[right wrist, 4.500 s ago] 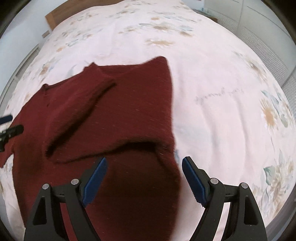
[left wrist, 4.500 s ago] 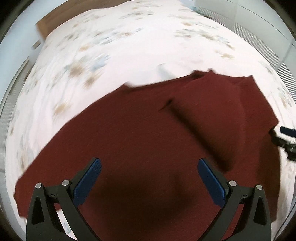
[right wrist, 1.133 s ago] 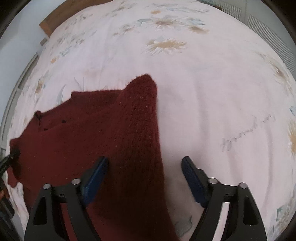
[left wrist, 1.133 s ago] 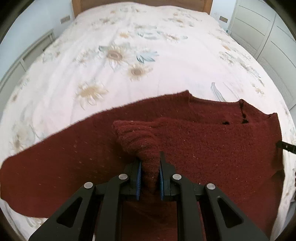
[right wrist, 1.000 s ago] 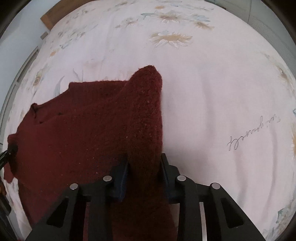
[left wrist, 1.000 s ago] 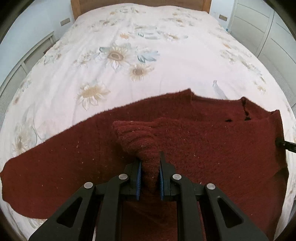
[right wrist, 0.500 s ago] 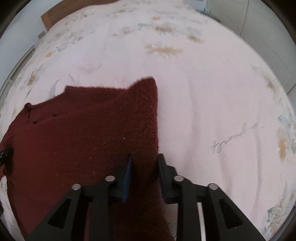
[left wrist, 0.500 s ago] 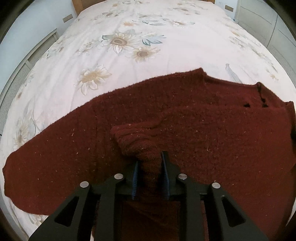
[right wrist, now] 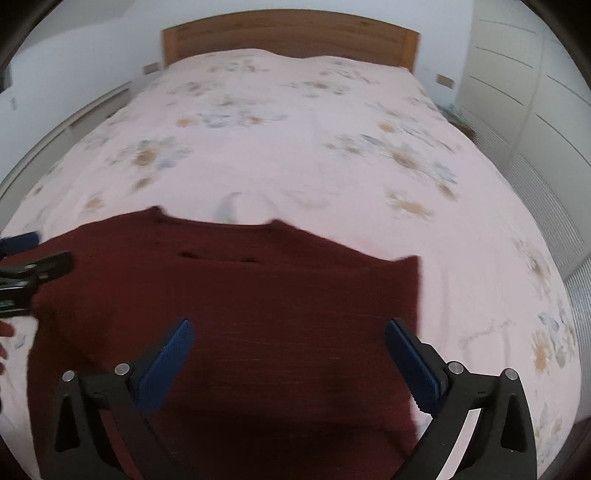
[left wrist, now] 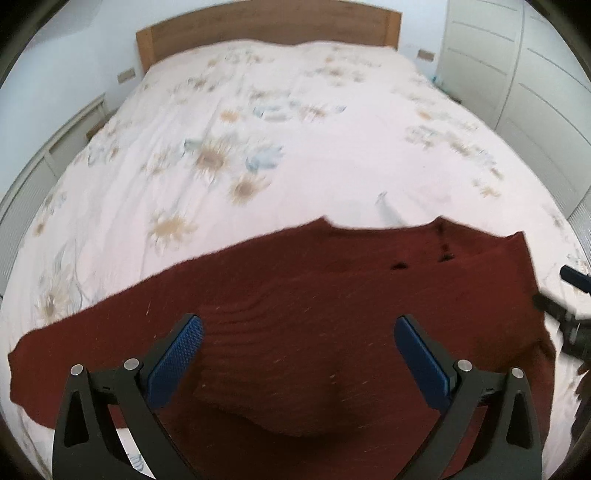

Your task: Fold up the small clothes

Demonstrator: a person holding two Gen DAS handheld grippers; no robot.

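A bedroom in a home. A wide bed [left wrist: 295, 155] fills both views, covered by a pale pink bedspread printed with faded flowers [right wrist: 303, 155], with a plain light-brown wooden headboard [left wrist: 266, 29] at its far edge. White panelled wardrobe doors [left wrist: 517, 74] stand along the right side, and pale walls [right wrist: 92, 44] carry small socket plates.

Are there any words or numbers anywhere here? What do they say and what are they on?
Cursive writing on the bedspread, near its right edge: a printed script line, too blurred to read.
Sweater: no label or words visible.
Both tools, headboard and wardrobe: no text visible.
Nothing here can be read.
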